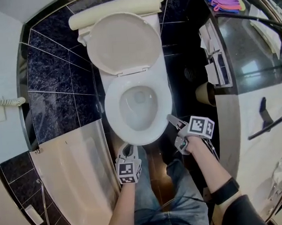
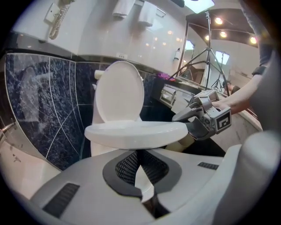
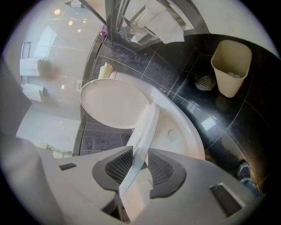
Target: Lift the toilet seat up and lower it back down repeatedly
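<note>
White toilet seat [image 2: 136,134] is lifted a little off the bowl [image 1: 140,133]. In the left gripper view it shows edge-on as a flat ring with a gap under it. The lid [image 1: 124,41] behind it stands up, leaning back towards the wall.

The seat has one tool at its front and one at its right side. The left tool [image 2: 138,154] is at the front edge, with its tips just under the seat. Its jaws are closed and the two dark pads [image 2: 127,167] meet at their tips. A thin white sliver shows lower between them, and I cannot tell what it is. I also cannot tell whether the tips really touch the underside of the seat.

The right tool [image 3: 140,151] is at the right side of the seat. Its jaws stand partly apart and the thin rim of the seat passes between them. The rim lies against one pad, and a narrow dark gap shows between it and the other pad, so this tool is around the seat without clamping it.

The bowl is white inside and shiny at the bottom. A beige waste bin [image 3: 231,66] stands on the dark tiled floor [image 3: 175,83] to the right of the toilet, well apart from both tools. Something pale lies in it, too small to name.
</note>
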Demonstrator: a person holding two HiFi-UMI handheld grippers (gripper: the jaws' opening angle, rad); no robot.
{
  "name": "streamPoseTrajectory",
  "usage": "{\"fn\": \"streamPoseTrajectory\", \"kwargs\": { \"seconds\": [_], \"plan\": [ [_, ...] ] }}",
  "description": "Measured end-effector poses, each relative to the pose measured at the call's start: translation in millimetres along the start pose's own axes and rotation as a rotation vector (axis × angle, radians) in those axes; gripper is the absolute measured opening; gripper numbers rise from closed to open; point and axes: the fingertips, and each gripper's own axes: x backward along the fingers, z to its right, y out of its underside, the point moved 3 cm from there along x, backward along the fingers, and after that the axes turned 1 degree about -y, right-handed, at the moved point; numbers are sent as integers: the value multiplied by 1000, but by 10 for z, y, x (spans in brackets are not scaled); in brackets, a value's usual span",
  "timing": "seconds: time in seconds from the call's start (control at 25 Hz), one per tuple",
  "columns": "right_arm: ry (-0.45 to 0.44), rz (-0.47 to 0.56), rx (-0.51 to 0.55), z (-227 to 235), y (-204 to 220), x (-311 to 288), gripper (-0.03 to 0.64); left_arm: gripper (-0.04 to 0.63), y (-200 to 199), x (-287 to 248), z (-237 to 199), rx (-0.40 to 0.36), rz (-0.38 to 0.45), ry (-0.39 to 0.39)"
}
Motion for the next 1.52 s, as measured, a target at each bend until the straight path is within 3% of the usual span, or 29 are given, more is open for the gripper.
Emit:
{"fn": "streamPoseTrajectory", "kwargs": {
  "seconds": [0.12, 0.4, 0.76, 1.0, 1.52],
  "plan": [
    [-27, 26, 34, -300, -86, 158, 110, 0, -380, 28, -45, 5, 30, -5],
    [-16, 103, 302, -1055, -337, 570, 14, 0, -1286, 15, -180, 5, 101, -7],
    [55, 170, 627, -1668, -454, 918, 14, 0, -2225, -232, -446, -8, 145, -13],
    [56, 173, 684, -1832, -459, 943, 14, 0, -2761, -466, -599, -74, 159, -9],
    [76, 176, 738, -2073, -610, 775, 14, 0, -3588, -1083, -1017, -113, 219, -25]
  ]
}}
